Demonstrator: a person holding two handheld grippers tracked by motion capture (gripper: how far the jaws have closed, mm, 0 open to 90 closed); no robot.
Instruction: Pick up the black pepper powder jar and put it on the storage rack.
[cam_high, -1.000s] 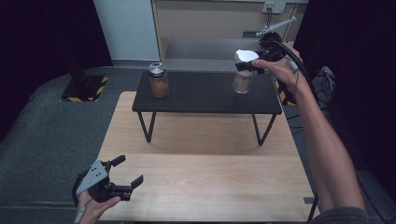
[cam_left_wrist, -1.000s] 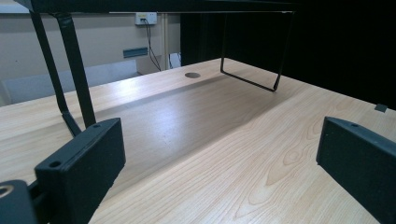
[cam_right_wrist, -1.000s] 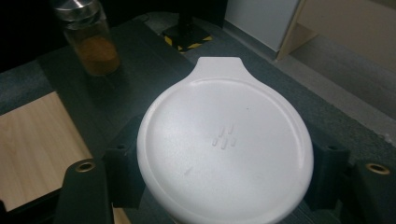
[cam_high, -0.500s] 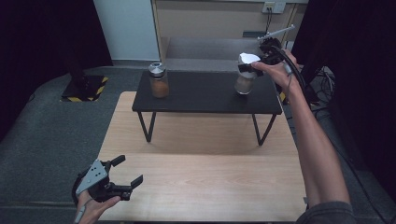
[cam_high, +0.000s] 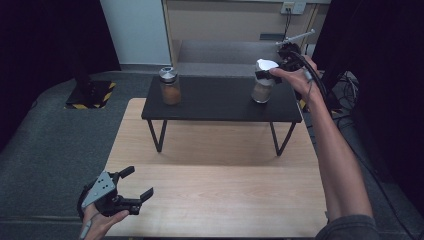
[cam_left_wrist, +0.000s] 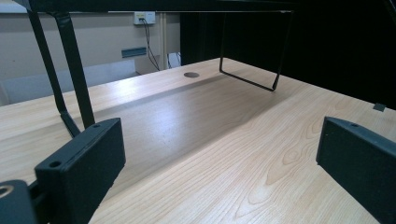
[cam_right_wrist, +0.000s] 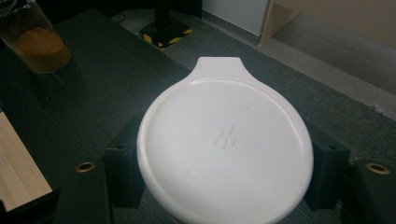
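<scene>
Clamping the white lid (cam_right_wrist: 224, 144), the right gripper (cam_high: 272, 75) hides its jar; left gripper (cam_high: 131, 190) gapes.

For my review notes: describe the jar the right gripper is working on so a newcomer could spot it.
On the black side table standing on the wooden table, go to its right end. The jar there sits under a white lid gripped by the right gripper; the other jar has a metal lid.

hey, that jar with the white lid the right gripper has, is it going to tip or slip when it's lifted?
The jar looks tall and narrow, so it may tip if pushed. Its white lid looks smooth and rounded, so the right gripper, clamped on its edge, might slip. The glass is probably fragile.
</scene>
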